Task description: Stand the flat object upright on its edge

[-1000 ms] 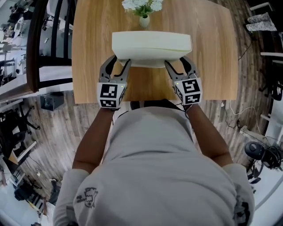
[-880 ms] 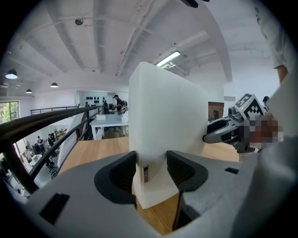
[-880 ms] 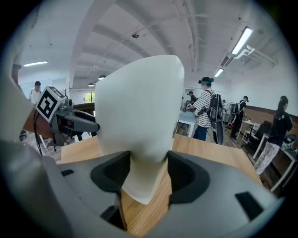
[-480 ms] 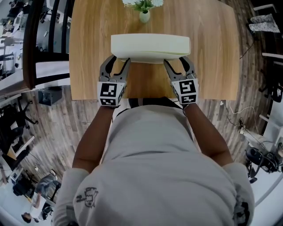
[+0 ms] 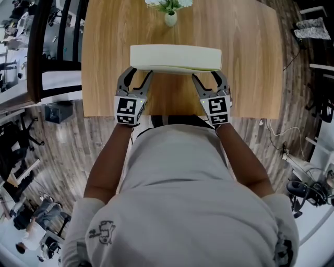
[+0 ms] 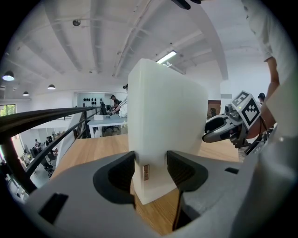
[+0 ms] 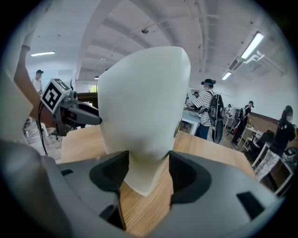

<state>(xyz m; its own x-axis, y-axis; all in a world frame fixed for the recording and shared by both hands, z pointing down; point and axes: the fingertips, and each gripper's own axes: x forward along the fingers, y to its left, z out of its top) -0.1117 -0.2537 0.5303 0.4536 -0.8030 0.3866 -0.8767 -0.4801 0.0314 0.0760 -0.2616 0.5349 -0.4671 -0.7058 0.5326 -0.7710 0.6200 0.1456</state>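
Note:
A thick cream foam slab [image 5: 175, 57] stands nearly upright on its long edge on the wooden table [image 5: 245, 62]. My left gripper [image 5: 140, 74] is shut on its left lower corner [image 6: 153, 139], pinching the foam between both jaws. At the slab's right lower corner [image 7: 144, 139], my right gripper [image 5: 204, 76] is shut on the foam, which is squeezed in there. Each gripper view shows the slab rising tall in front, its bottom corner just above or on the tabletop, and the other gripper [image 6: 233, 124] [image 7: 63, 109] at the far end.
A small white vase with flowers [image 5: 170, 15] stands on the table just behind the slab. The table's near edge [image 5: 172, 116] lies just behind my grippers. A dark railing [image 5: 39, 47] runs along the left. People and desks [image 7: 212, 116] are in the room beyond.
The slab has tipped further up, from leaning towards me to almost vertical, so its broad face shows thinner from above. Both grippers stayed shut on its lower corners.

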